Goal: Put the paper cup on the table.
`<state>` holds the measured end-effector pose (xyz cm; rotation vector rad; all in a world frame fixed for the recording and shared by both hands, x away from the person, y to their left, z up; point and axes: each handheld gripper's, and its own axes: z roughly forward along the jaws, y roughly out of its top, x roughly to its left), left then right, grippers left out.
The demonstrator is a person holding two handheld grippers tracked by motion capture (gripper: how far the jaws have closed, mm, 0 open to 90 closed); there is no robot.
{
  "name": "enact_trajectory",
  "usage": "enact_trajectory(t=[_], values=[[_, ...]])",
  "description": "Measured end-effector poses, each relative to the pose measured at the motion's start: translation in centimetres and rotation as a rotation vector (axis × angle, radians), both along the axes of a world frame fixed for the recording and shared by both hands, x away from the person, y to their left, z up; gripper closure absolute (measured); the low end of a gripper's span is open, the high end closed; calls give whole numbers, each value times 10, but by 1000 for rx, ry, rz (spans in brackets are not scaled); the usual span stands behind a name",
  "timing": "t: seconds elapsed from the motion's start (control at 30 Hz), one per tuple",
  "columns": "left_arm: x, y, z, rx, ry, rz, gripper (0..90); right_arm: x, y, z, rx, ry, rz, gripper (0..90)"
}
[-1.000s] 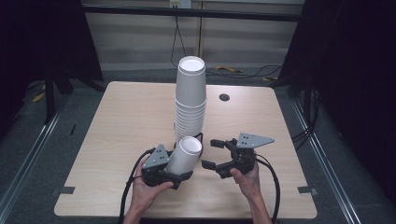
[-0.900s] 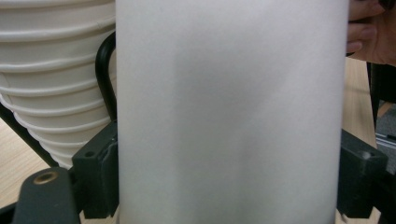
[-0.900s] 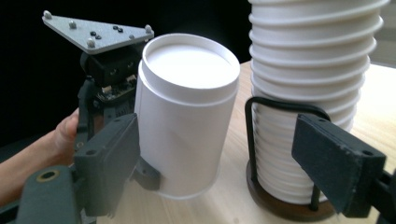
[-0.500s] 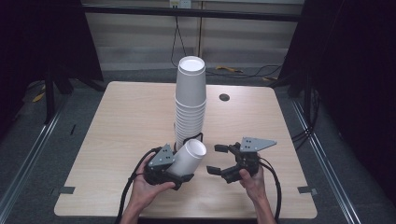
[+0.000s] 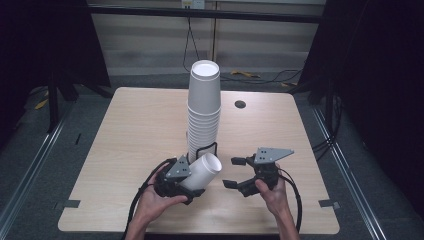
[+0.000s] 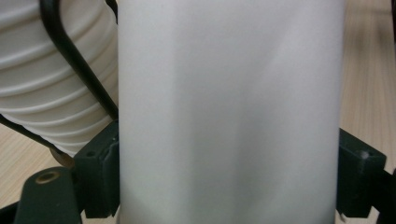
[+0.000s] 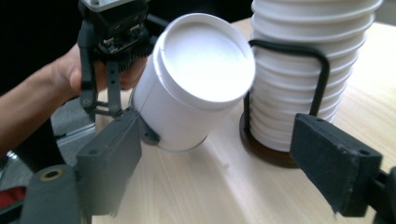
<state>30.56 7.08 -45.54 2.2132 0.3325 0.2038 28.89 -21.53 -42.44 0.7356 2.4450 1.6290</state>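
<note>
A tall stack of white paper cups (image 5: pixel 203 102) stands upside down in a black wire holder (image 5: pixel 206 148) near the table's middle. My left gripper (image 5: pixel 196 177) is shut on a single white cup (image 5: pixel 202 171), held tilted with its closed base toward the right; that cup (image 6: pixel 229 112) sits between both pads in the left gripper view. My right gripper (image 5: pixel 235 172) stands open just right of the cup, nothing between its fingers. In the right gripper view the cup (image 7: pixel 196 79) and the stack (image 7: pixel 303 70) lie ahead of the open right gripper (image 7: pixel 224 172).
The light wooden table (image 5: pixel 135 125) has a dark round grommet (image 5: pixel 240 104) at its back right. Black cables (image 5: pixel 145 192) trail from both grippers toward the front edge. Dark floor and metal rails surround the table.
Both hands have drawn back toward the front edge. The held cup has come away from the stack and tilted further, while the right gripper shifted slightly right, still open.
</note>
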Motion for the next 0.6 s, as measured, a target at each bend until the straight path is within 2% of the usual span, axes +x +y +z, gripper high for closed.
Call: enact_trajectory(t=[0.1,0.2,0.3,0.53,0.6], values=[[0,-2,2,22,2,-19,158,-1,0,0,-11,6,21,150],[1,-3,3,26,5,-18,158,-1,1,-1,-28,3,20,140],[0,-6,5,78,-12,-28,158,-1,2,-2,-46,1,40,141],[0,-13,9,142,-30,-63,158,-1,6,-3,-145,7,63,164],[0,-15,10,159,-31,-69,158,-1,7,-3,-171,12,87,165]])
